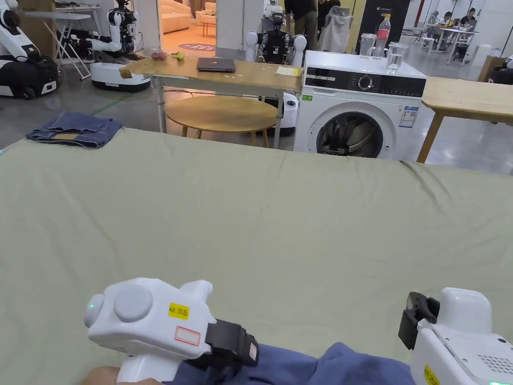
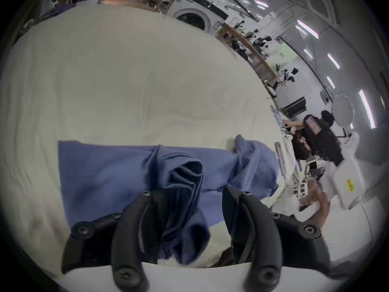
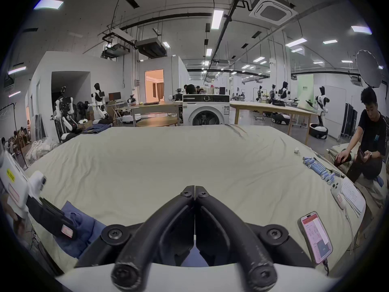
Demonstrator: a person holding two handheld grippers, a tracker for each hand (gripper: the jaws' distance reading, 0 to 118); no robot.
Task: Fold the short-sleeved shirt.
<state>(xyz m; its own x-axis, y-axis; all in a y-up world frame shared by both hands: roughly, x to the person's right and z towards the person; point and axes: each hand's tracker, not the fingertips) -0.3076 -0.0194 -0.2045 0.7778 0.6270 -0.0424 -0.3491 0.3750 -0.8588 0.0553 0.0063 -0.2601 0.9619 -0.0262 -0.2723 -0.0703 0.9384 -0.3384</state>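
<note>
A blue short-sleeved shirt lies crumpled at the near edge of the table, which is covered with a green sheet. My left gripper is open right over the shirt. A bunched fold of the cloth rises between its jaws and leans on the left one. In the head view the left gripper is at the bottom left, its jaws down at the shirt. The right gripper is shut with nothing between its tips, and blue cloth shows beneath it. It sits at the bottom right.
Folded jeans rest on the table's far left corner. A phone and a row of blue cylinders lie along the right edge. A washing machine and wooden tables stand beyond. A person crouches at the right.
</note>
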